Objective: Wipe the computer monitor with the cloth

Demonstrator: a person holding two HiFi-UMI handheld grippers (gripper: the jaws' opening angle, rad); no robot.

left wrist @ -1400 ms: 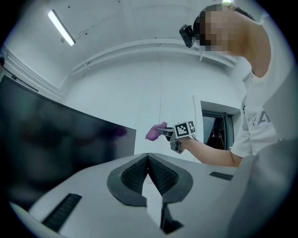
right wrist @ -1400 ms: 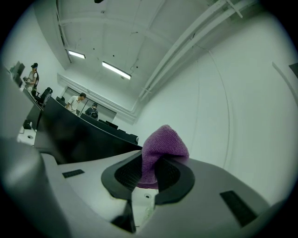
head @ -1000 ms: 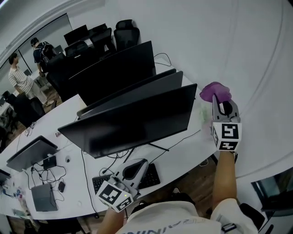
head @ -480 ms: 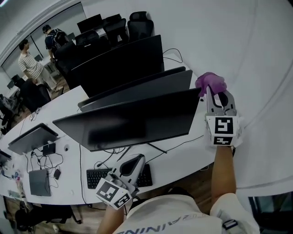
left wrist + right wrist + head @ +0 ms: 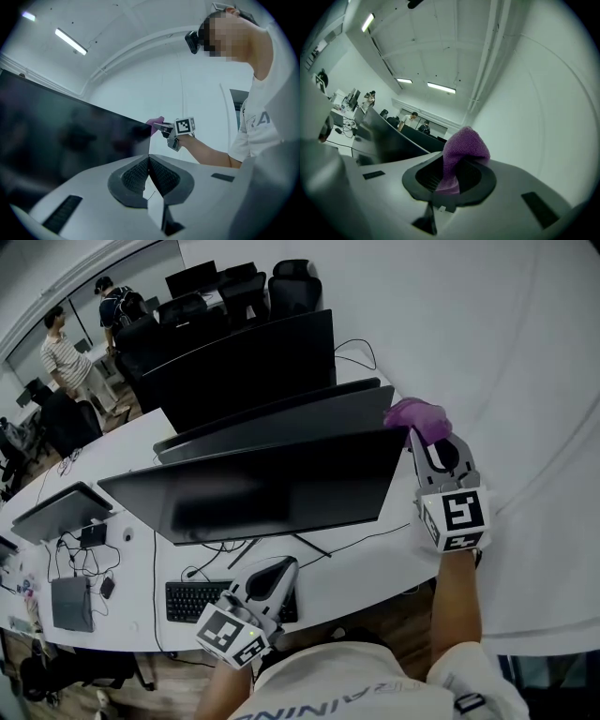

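Head view: right gripper (image 5: 419,434) pinches the cloth (image 5: 418,414) beside the monitor (image 5: 272,488) corner, right of centre; left gripper (image 5: 279,570) closed, empty. Probably approaching; next, press cloth onto screen.

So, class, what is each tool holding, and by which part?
The right tool pinches the purple knitted cloth by one bunched end, the rest bulging above the jaws. The left tool is shut on nothing.
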